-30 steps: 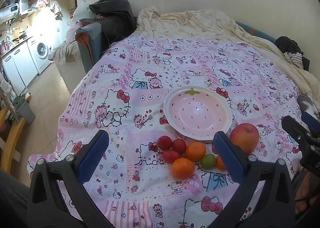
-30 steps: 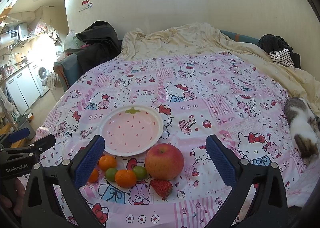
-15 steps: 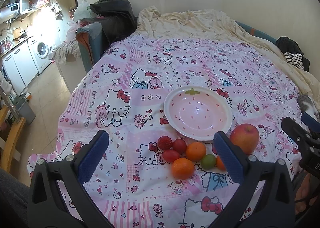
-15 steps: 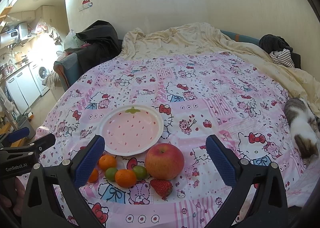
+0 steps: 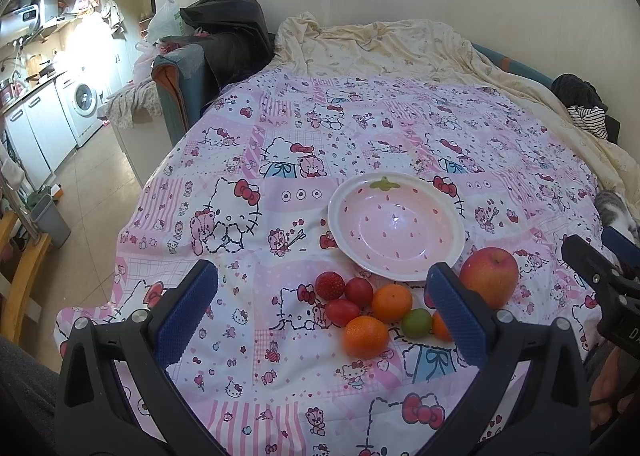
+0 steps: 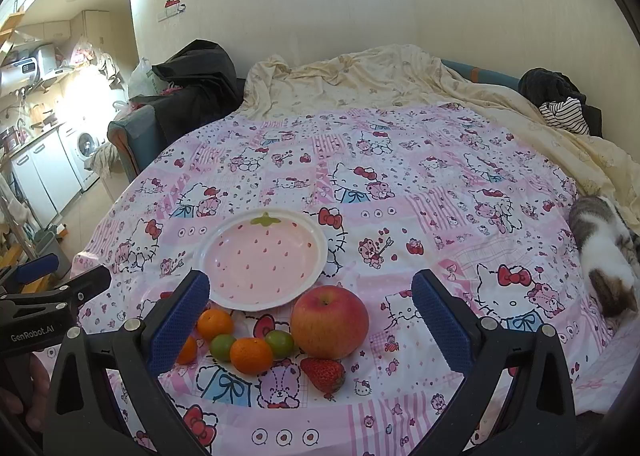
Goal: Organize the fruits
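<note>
Both grippers hover wide open and empty above a pink cartoon-print bedspread (image 5: pixel 248 159). A large red apple (image 6: pixel 329 322), stem up, sits between the right gripper's (image 6: pixel 310 306) jaws, just beside a pink strawberry-patterned plate (image 6: pixel 224 244). Small oranges (image 5: pixel 366 337), tomatoes and a strawberry (image 5: pixel 330 285) lie between the left gripper's (image 5: pixel 322 306) jaws.

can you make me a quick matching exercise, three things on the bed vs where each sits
Things:
1. big red apple
2. pink strawberry-pattern plate
3. grey and white cat

Places:
A. far right edge of the patterned quilt
B. empty, just behind the fruit
C. right end of the fruit cluster, beside the plate rim

Pairs: 1-C, 2-B, 3-A
</note>
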The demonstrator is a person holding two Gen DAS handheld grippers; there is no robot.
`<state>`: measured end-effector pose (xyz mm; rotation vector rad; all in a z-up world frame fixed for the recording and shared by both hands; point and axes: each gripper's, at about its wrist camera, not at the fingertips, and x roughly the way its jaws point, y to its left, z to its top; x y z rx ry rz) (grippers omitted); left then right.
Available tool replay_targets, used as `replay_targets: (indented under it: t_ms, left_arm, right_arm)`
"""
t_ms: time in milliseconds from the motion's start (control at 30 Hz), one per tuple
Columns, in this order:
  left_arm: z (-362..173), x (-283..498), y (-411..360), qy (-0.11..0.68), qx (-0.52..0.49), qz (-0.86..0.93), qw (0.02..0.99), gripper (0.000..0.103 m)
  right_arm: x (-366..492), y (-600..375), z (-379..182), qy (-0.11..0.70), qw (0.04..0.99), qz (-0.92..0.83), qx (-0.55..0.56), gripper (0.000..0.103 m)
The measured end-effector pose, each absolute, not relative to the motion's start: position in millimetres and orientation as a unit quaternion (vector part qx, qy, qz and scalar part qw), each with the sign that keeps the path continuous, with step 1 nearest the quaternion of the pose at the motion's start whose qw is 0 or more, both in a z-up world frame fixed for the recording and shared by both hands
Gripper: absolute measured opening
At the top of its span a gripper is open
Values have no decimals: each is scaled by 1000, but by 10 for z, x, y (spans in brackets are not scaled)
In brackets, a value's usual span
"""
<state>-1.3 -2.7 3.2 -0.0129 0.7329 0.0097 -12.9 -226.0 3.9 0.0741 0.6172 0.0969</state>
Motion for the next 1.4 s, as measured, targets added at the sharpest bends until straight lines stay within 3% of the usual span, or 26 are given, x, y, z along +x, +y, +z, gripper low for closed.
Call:
replay_targets:
  t_ms: [1400]
  left_arm:
    - [-15,7,-34,366,-5,10,931,103]
  right_arm:
    - [-107,-2230,20,314,947,54,31,103]
